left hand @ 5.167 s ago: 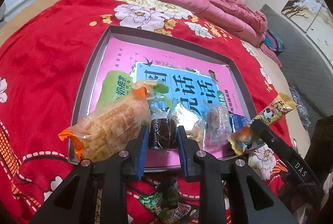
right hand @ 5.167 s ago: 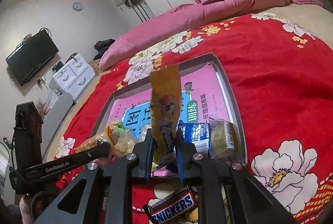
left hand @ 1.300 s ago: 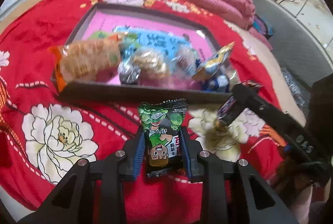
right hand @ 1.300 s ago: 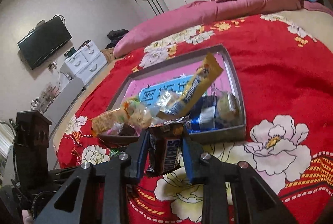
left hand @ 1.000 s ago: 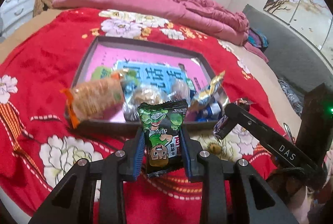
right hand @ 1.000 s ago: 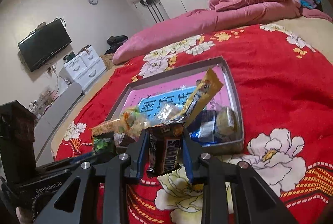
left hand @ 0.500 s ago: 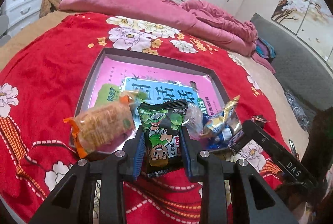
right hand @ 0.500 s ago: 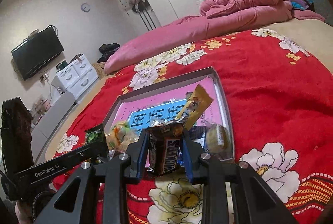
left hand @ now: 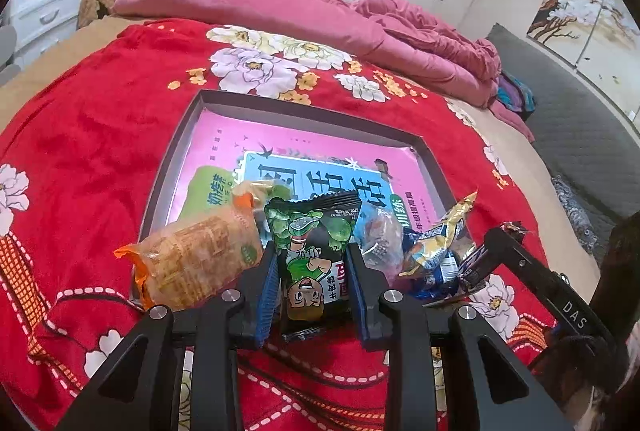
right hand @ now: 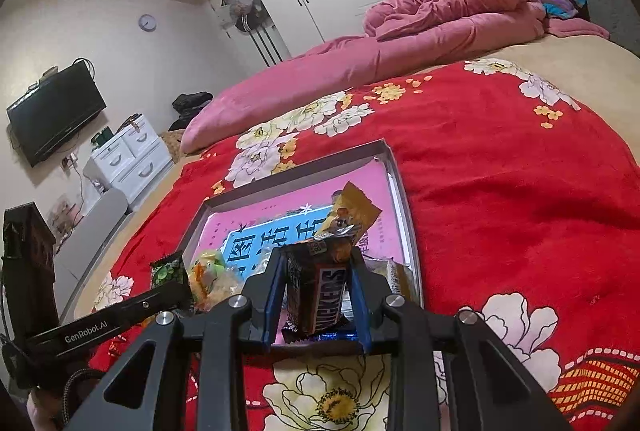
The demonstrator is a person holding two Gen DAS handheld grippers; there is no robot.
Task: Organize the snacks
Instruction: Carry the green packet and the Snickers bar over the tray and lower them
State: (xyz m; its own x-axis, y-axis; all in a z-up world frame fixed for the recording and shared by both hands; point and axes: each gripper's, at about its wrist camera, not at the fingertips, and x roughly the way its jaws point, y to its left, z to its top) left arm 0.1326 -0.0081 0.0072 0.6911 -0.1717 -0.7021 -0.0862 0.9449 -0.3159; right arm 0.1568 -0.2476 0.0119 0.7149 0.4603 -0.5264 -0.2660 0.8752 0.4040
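Above the near rim of the shallow grey tray (left hand: pixel 168 167) we carry two snacks for dropping in; our left gripper (left hand: pixel 314 273) clamps a green-and-black foil packet (left hand: pixel 312 255); our right gripper (right hand: pixel 316 295) pinches a brown Snickers bar (right hand: pixel 320 291)

The far half of the tray (left hand: pixel 224 103) is lying open, only the flat pink sheet (left hand: pixel 248 147) covering it. Snack packets (left hand: pixel 196 259) are crowding the near edge, blocking entry there. The raised rim is walling all sides. The red bedspread (left hand: pixel 100 119) around the tray is lying clear; the pink quilt (left hand: pixel 280 7) is bounding the far side.
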